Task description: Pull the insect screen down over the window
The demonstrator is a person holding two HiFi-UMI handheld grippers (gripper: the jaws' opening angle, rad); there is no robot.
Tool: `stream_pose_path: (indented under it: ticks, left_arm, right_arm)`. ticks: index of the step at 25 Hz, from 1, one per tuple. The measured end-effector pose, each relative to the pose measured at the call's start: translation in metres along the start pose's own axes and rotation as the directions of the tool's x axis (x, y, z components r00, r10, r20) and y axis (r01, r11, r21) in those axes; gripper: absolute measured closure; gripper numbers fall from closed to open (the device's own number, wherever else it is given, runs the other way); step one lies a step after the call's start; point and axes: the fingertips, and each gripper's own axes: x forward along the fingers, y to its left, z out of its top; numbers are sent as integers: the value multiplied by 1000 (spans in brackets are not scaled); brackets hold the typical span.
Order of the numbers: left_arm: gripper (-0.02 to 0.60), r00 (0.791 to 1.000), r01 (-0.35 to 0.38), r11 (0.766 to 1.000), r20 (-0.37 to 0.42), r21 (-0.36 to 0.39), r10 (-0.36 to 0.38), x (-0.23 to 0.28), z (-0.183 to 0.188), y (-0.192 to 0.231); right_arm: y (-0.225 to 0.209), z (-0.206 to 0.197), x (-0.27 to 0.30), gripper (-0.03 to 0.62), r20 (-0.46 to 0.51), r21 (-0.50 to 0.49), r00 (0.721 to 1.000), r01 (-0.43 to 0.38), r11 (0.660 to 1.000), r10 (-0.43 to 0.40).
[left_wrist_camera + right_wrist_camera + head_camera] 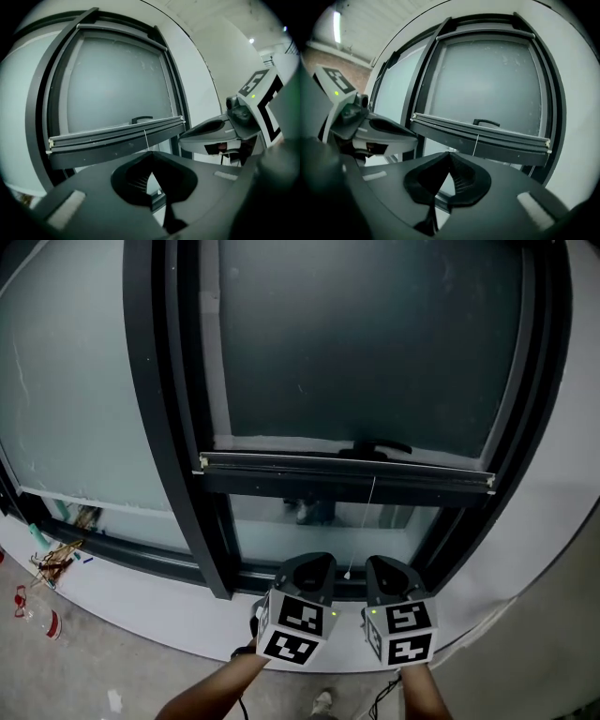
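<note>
A dark-framed window (169, 427) fills the head view, with a white wall (187, 620) under it and scraps of litter (52, 563) on the concrete floor at eight o'clock. The insect screen (366, 343) is only part way down. Its bottom bar (281, 468) runs from nine o'clock to three o'clock across the middle of the window, leaving a strip of bare glass (309, 526) beneath it. A small black handle (375, 447) sits on top of the bar, just right of centre. A thin white cord (372, 507) hangs from the bar toward six o'clock and ends in a small bead (348, 575).

At six o'clock the two grippers sit side by side below the bar, aimed at the window. The left gripper (311, 565) has its jaws closed together on nothing, and so does the right gripper (386, 567). The bead hangs between the two, touching neither.

Several things could go wrong from here. The cord is very fine, so jaws that close a little to one side would likely shut on air or only nudge the cord aside. A hard tug might snap the cord or let it slip through the pads. Pulling off to one side could tilt the bar and jam it in the side rails. If the screen is sprung, letting go too early would probably send the bar back up.
</note>
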Motion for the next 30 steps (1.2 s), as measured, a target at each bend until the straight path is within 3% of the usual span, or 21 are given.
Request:
stream_pose_path:
  ticks: [5, 12, 30]
  left_arm:
    - [566, 999, 34, 994, 12, -101, -33, -33, -16, -26]
    - [565, 998, 65, 971, -7, -231, -68, -63, -31, -48]
    - [563, 998, 42, 978, -40, -207, -52, -66, -40, -55]
  right_arm:
    - [33, -9, -36, 589, 36, 179, 999, -40, 983, 35]
    - [56, -16, -71, 589, 38, 251, 998, -60, 966, 52]
    - [70, -30, -73, 589, 33, 259, 997, -75, 963, 69]
